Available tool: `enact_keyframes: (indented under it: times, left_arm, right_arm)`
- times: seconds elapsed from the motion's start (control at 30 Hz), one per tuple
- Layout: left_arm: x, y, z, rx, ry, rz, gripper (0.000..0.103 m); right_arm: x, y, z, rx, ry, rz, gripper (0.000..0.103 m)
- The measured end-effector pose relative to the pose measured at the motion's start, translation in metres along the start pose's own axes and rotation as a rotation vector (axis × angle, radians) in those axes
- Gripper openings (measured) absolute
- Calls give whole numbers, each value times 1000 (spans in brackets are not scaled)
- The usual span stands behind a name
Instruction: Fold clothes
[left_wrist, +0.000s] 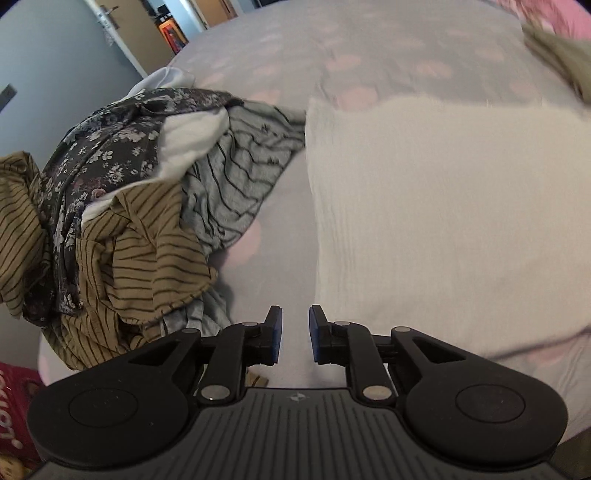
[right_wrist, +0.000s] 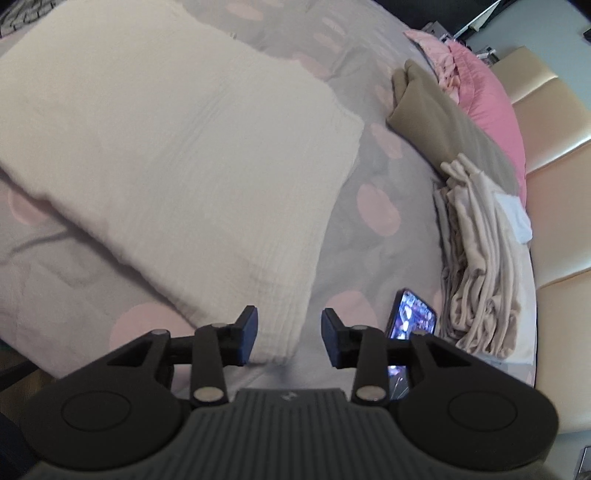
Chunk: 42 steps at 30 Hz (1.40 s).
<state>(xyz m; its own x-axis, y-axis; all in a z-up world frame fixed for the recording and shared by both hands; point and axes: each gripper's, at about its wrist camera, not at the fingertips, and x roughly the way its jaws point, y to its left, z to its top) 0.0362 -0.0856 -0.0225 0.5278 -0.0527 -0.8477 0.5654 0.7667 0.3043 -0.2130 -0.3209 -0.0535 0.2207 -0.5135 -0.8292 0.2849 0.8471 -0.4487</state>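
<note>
Both hand-held grippers (left_wrist: 295, 334) (right_wrist: 289, 338) apart, empty; clothes pile (left_wrist: 122, 221) left, phone (right_wrist: 412, 317) right.

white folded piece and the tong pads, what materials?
White folded piece: looks like crinkled cotton gauze, matte; fine parallel ripples run across it, though blur leaves the weave open. Pads on the right tongs: probably rubber or foam, matte blue facing on black plastic fingers; no gloss.
</note>
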Motion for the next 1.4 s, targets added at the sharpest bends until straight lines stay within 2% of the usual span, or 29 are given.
enact_keyframes:
  times: [0.07,0.17,0.37,0.63,0.7,0.83,0.9,1.1,1.23,1.4]
  left_arm:
    - [-4,4,8,-27,-13,-24,14]
    - [-6,4,23,-37,-25,-55,14]
    - [-12,-3,55,-4,-104,-69,14]
    - [8,-12,86,-37,-175,-140,14]
    - [16,-16,91,-44,-172,-144,20]
    - [25,-22,101,-58,-177,-171,27]
    - [30,-23,105,-69,-174,-180,37]
    - [50,-33,108,-57,-124,-170,38]
    - [67,-37,108,-51,-82,-162,38]
    - [78,-42,108,-48,-51,-169,38]
  right_arm:
    - [-8,-5,8,2,-27,25,41]
    - [-15,-20,22,33,-60,111,41]
    - [-9,-83,60,216,-80,296,41]
    - [21,-165,87,423,-122,420,49]
    - [32,-176,90,461,-128,441,49]
    - [57,-183,98,500,-103,450,53]
    - [72,-184,100,528,-74,448,55]
    - [122,-187,97,635,21,483,55]
    - [147,-185,95,703,51,530,55]
    - [164,-173,94,696,99,524,54]
